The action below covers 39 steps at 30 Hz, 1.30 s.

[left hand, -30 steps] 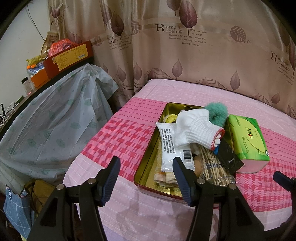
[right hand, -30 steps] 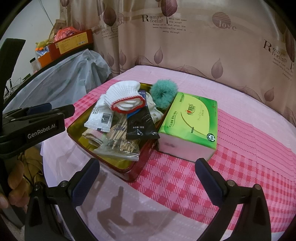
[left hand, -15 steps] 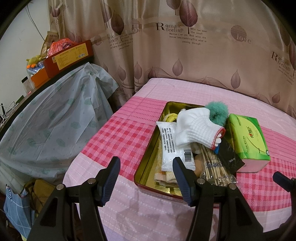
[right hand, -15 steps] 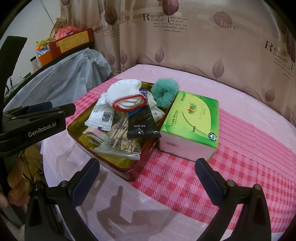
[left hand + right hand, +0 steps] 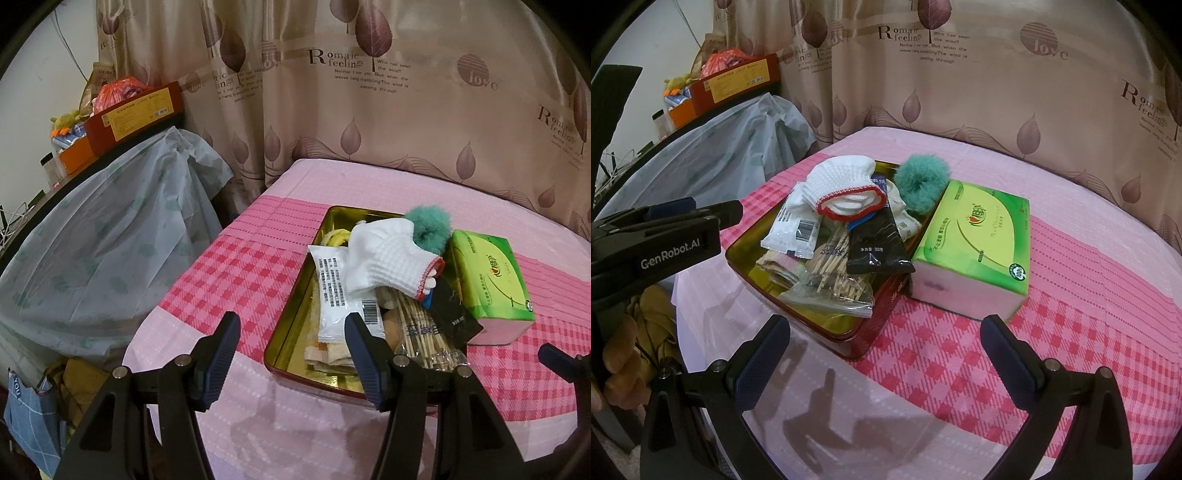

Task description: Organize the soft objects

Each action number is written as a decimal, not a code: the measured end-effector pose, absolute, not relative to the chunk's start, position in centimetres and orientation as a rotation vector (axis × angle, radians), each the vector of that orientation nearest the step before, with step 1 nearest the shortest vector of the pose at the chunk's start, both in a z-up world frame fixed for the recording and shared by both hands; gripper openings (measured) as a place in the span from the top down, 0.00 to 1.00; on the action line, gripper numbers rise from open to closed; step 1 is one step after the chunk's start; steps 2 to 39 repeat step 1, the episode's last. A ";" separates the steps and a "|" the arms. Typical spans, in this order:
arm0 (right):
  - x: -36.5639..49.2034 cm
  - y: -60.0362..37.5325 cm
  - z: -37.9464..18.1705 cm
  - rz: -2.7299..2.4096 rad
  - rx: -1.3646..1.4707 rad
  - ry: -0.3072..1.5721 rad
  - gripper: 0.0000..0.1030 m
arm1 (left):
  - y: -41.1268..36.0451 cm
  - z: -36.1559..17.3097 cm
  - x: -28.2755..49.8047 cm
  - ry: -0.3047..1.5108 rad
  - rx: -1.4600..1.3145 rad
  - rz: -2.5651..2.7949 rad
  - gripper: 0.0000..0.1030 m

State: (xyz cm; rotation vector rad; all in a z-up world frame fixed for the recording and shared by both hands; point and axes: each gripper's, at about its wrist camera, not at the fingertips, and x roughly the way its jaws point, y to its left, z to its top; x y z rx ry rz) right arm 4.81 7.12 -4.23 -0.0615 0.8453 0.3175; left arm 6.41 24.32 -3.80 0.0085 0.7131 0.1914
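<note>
A gold tin tray (image 5: pixel 295 321) (image 5: pixel 746 258) on the pink checked table holds a white knit glove with a red cuff (image 5: pixel 384 258) (image 5: pixel 842 184), a teal fluffy pom-pom (image 5: pixel 430 229) (image 5: pixel 921 181), a white sachet (image 5: pixel 332 291) (image 5: pixel 794 232), a black pouch (image 5: pixel 875 240) and a bag of wooden sticks (image 5: pixel 834 280). A green tissue pack (image 5: pixel 487 273) (image 5: pixel 979 243) lies right of the tray. My left gripper (image 5: pixel 291 347) is open and empty at the tray's near left corner. My right gripper (image 5: pixel 882 354) is open and empty, in front of the tray and tissue pack.
A plastic-covered piece of furniture (image 5: pixel 103 236) stands left of the table, with boxes (image 5: pixel 136 110) on top. A leaf-print curtain (image 5: pixel 369 92) hangs behind. The table's near edge (image 5: pixel 258 443) is close below both grippers. Cloth bags (image 5: pixel 29 406) hang at lower left.
</note>
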 end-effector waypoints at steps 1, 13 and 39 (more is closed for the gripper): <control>4.9 7.1 -4.2 0.317 -0.060 0.845 0.01 | 24.3 -3.7 6.6 0.715 0.009 0.193 0.41; 4.9 7.1 -4.2 0.317 -0.060 0.845 0.01 | 24.3 -3.7 6.6 0.715 0.009 0.193 0.41; 4.9 7.1 -4.2 0.317 -0.060 0.845 0.01 | 24.3 -3.7 6.6 0.715 0.009 0.193 0.41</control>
